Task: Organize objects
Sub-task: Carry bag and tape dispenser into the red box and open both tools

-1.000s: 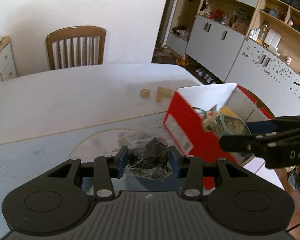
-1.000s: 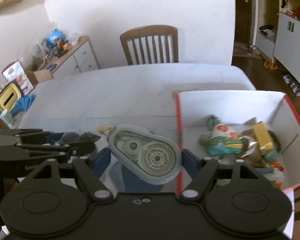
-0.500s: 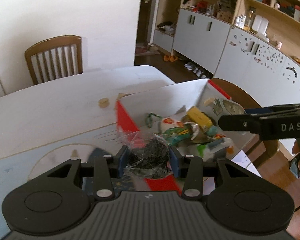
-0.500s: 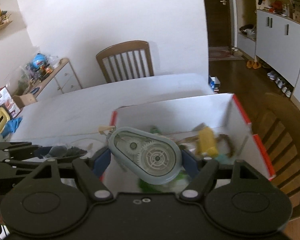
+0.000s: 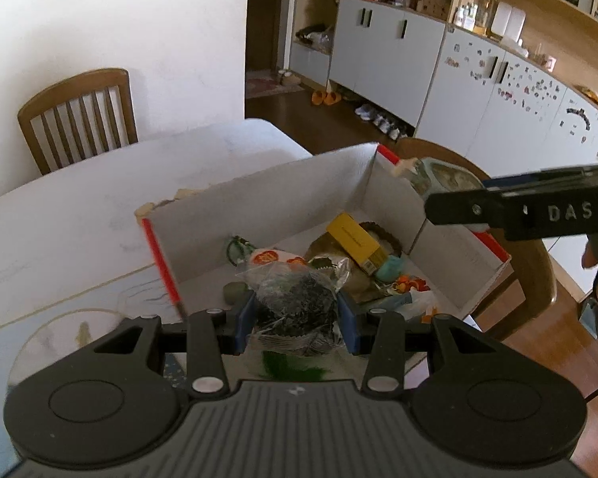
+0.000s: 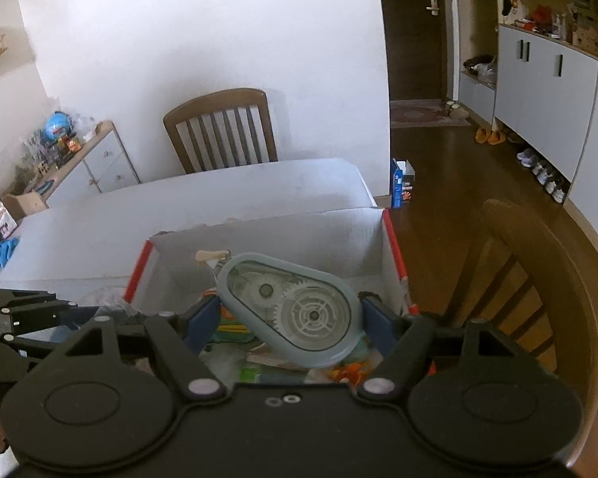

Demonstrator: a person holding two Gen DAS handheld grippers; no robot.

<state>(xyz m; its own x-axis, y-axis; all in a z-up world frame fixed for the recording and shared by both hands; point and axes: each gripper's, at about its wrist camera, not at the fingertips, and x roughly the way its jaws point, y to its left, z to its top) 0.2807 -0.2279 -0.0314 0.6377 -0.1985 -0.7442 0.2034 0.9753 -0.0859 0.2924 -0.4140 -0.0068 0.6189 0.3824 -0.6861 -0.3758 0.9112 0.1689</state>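
Note:
A red-edged white cardboard box (image 5: pixel 299 183) stands on the white table and holds several items, among them a yellow packet (image 5: pixel 357 241). My left gripper (image 5: pixel 295 318) is shut on a clear bag of dark bits (image 5: pixel 297 304) and holds it over the box's near edge. My right gripper (image 6: pixel 291 318) is shut on a grey correction tape dispenser (image 6: pixel 291 310) with visible gears, over the box (image 6: pixel 271 239). The right gripper also shows in the left wrist view (image 5: pixel 530 207), above the box's right wall.
A wooden chair (image 5: pixel 79 115) stands at the table's far side and another (image 6: pixel 538 279) right of the box. White cabinets (image 5: pixel 478 79) line the right wall. A low sideboard with toys (image 6: pixel 79 155) stands at the left.
Both grippers have moved to the right and over the open box with their loads. The box interior is now in full view under them.

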